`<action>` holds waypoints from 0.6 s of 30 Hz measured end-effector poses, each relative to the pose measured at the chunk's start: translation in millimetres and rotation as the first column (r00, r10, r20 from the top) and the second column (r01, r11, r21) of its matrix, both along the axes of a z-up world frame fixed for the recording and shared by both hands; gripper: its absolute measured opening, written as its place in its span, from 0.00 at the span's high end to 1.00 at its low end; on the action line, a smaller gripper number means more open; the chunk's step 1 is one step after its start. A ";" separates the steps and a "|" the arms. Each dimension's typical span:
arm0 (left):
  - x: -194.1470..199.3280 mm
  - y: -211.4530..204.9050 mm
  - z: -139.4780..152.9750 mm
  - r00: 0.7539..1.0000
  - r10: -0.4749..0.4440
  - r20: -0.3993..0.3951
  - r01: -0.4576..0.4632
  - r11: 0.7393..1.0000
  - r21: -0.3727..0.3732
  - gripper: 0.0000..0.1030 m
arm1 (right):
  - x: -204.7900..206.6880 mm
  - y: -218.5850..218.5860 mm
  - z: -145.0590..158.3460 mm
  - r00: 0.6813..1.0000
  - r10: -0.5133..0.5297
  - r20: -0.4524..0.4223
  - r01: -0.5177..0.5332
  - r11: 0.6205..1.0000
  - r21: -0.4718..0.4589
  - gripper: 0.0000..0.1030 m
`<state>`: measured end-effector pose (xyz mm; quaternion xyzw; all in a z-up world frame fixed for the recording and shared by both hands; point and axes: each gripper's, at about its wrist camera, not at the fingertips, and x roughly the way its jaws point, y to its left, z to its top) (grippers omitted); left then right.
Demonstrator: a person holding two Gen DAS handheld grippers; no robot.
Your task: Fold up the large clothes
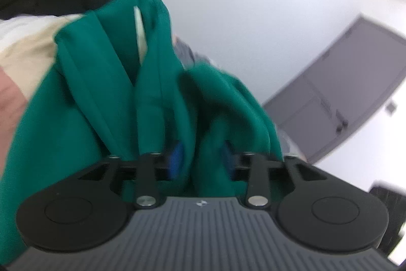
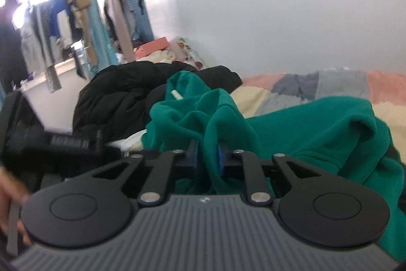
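Note:
A large green garment (image 2: 304,123) lies bunched on the bed and fills the left wrist view (image 1: 106,98), with a white drawstring tip (image 1: 139,27) showing in its folds. My right gripper (image 2: 208,156) is shut on a narrow upright fold of the green cloth between its blue pads. My left gripper (image 1: 201,159) has a thick bunch of the same garment filling the gap between its blue pads and grips it. The left gripper's black body (image 2: 63,141) appears at the left of the right wrist view, held by a hand (image 2: 10,197).
A black padded jacket (image 2: 121,90) is heaped behind the green garment. The bed carries a pastel patchwork blanket (image 2: 317,85). Hanging clothes on a rack (image 2: 76,17) stand at the far left. A white wall and a grey door (image 1: 342,93) lie beyond.

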<state>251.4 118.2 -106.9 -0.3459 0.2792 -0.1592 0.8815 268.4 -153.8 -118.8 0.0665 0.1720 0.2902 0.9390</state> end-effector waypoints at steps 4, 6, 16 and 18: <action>-10.2 24.3 10.0 0.994 0.102 0.045 -0.101 0.994 -0.043 0.38 | -20.7 1.1 3.5 0.998 0.051 0.020 -0.050 0.997 -0.059 0.85; -13.6 30.4 13.5 0.990 0.123 0.063 -0.121 0.992 -0.040 0.38 | -29.8 3.4 2.8 0.996 0.089 0.012 -0.088 0.993 -0.085 0.85; -13.8 11.4 26.0 0.991 0.014 0.135 -0.020 0.999 0.040 0.37 | -53.4 40.6 -28.1 0.969 0.188 -0.157 -0.233 0.910 -0.344 0.84; -16.8 6.9 29.9 0.988 0.009 0.157 -0.019 0.998 0.062 0.37 | -49.0 41.7 -34.1 0.962 0.177 -0.209 -0.243 0.903 -0.354 0.83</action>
